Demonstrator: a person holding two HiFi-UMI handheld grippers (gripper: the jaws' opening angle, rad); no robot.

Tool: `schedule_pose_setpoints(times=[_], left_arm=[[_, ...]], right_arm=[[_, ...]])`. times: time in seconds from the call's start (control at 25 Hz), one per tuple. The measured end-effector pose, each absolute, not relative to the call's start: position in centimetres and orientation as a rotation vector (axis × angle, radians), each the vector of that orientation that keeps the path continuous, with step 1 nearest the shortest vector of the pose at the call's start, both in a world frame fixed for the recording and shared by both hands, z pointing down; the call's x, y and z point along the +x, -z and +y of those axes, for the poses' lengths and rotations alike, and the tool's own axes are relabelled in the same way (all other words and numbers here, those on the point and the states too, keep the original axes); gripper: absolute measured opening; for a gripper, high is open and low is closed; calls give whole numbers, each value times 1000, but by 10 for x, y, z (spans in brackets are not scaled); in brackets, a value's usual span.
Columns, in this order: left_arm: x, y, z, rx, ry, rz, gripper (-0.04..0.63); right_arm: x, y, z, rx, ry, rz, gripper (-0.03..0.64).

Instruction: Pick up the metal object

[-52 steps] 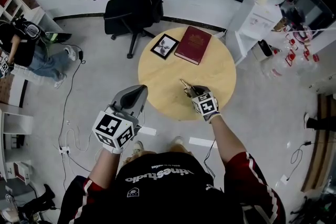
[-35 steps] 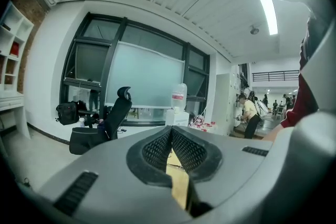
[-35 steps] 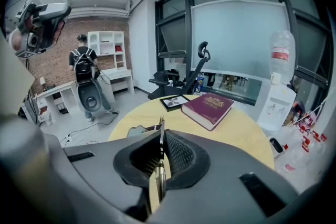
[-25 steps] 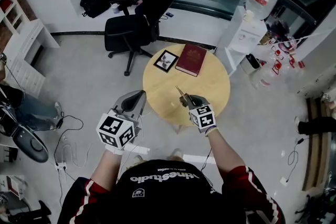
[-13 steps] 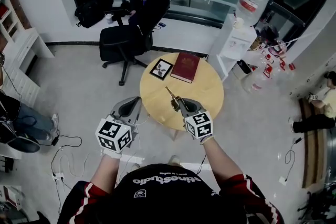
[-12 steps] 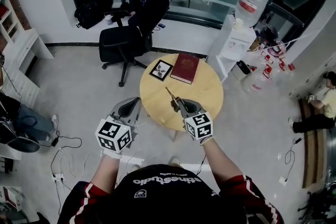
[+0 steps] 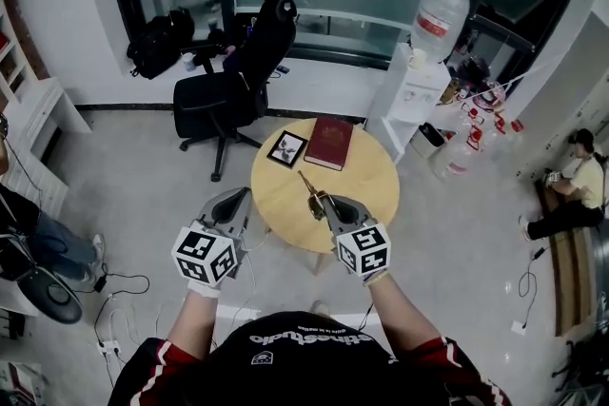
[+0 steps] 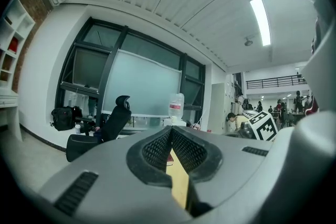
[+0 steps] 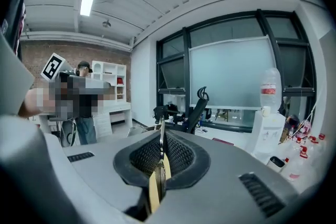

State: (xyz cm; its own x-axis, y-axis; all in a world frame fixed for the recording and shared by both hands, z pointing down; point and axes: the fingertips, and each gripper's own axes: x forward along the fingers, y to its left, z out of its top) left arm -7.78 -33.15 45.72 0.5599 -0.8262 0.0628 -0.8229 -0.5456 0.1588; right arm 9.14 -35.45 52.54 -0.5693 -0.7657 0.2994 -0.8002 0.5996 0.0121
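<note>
The metal object (image 7: pixel 307 189) is a slim brass-coloured piece. It sticks out from my right gripper (image 7: pixel 322 202), which is shut on it and holds it in the air above the round wooden table (image 7: pixel 366 190). In the right gripper view the metal object (image 9: pixel 161 150) stands on edge between the closed pads. My left gripper (image 7: pixel 240 196) hangs left of the table, shut, with nothing in it. In the left gripper view the left gripper's (image 8: pixel 171 150) pads meet at the tip.
A dark red book (image 7: pixel 328 143) and a small framed picture (image 7: pixel 286 148) lie at the table's far side. A black office chair (image 7: pixel 226 92) stands beyond it to the left and a water dispenser (image 7: pixel 421 76) to the right. A person (image 7: pixel 571 187) sits at far right.
Both grippers and the view have risen well above the table, which now looks smaller. My right gripper has kept the metal object and carried it up off the tabletop.
</note>
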Motion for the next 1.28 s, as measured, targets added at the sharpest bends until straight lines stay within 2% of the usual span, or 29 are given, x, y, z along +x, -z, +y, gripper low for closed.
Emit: schedule_pose_setpoints(times=[0.68, 1.28], left_arm=[[-65, -427, -350, 2717, 73, -1295, 17], [-66, -406, -350, 2741, 137, -1284, 17]], right_arm=[[147, -458, -337, 1645, -207, -2534, 29], [154, -396, -321, 1766, -58, -2585, 29]])
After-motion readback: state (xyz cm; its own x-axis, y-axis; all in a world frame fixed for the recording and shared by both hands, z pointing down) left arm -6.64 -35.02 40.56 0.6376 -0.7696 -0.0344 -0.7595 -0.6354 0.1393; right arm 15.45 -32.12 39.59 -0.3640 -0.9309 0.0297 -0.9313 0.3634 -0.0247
